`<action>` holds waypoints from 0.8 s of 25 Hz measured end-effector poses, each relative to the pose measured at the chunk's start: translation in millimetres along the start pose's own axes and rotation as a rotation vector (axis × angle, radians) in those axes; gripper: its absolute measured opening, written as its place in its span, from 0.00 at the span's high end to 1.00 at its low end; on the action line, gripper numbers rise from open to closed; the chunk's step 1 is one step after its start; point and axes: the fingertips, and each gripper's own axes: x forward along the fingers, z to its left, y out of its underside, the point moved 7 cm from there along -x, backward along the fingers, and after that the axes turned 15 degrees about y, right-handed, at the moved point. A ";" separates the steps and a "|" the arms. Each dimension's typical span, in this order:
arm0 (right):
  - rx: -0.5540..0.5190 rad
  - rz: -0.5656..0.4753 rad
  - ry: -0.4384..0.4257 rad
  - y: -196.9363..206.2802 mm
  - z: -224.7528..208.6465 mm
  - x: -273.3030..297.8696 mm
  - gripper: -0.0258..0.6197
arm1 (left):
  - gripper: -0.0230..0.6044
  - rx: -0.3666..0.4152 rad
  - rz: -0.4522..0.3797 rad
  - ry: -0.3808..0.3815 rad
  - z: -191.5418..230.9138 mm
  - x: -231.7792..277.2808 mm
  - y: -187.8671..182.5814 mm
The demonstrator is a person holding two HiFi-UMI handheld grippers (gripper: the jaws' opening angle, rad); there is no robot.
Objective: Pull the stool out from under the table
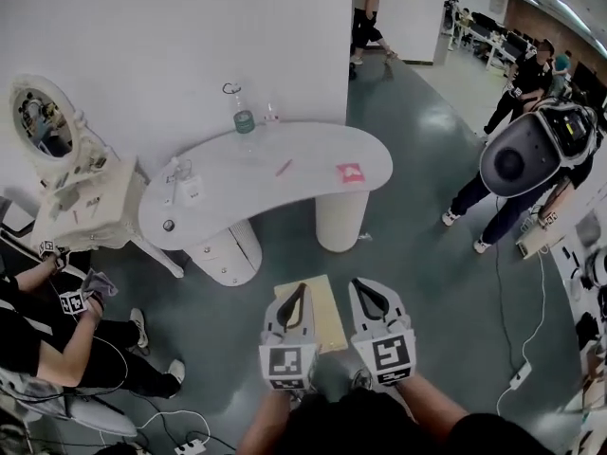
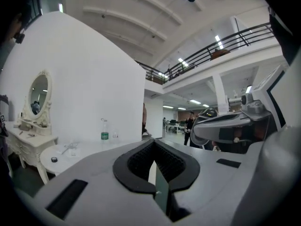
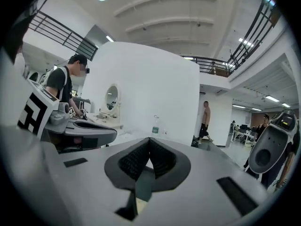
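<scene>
L gripper [image 2: 153,144] and R gripper [image 3: 149,141], side by side in a person's hands, each w/ jaws shut tight and nothing between them. The stool [image 1: 327,313], wood-topped, stands on the green floor partly behind both grippers in the head view, clear of the white table [image 1: 285,173] and near its round pedestal. A bottle [image 1: 244,119] sits at the table's far edge.

This is a big robotics lab hall with a staged room corner. A partition wall [image 1: 190,36], vanity [image 1: 90,211], mirror [image 1: 43,121] and curved surface [image 1: 313,154] stand on a glossy green floor [image 1: 436,282]. A mezzanine [image 2: 225,60] runs overhead, and a white robot [image 1: 531,150] and a power strip [image 1: 520,376] are nearby.
</scene>
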 end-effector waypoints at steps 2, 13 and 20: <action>0.001 -0.011 -0.009 -3.4 -6.4 1.1 0.95 | 0.95 0.016 -0.002 -0.012 -1.7 6.2 -6.1; 0.027 -0.048 -0.035 1.2 -29.2 -5.0 0.95 | 0.95 0.019 0.005 -0.018 -31.0 18.5 -13.6; 0.007 -0.071 -0.030 -3.1 -35.4 -9.3 0.95 | 0.95 0.034 0.017 -0.022 -37.0 18.1 -18.4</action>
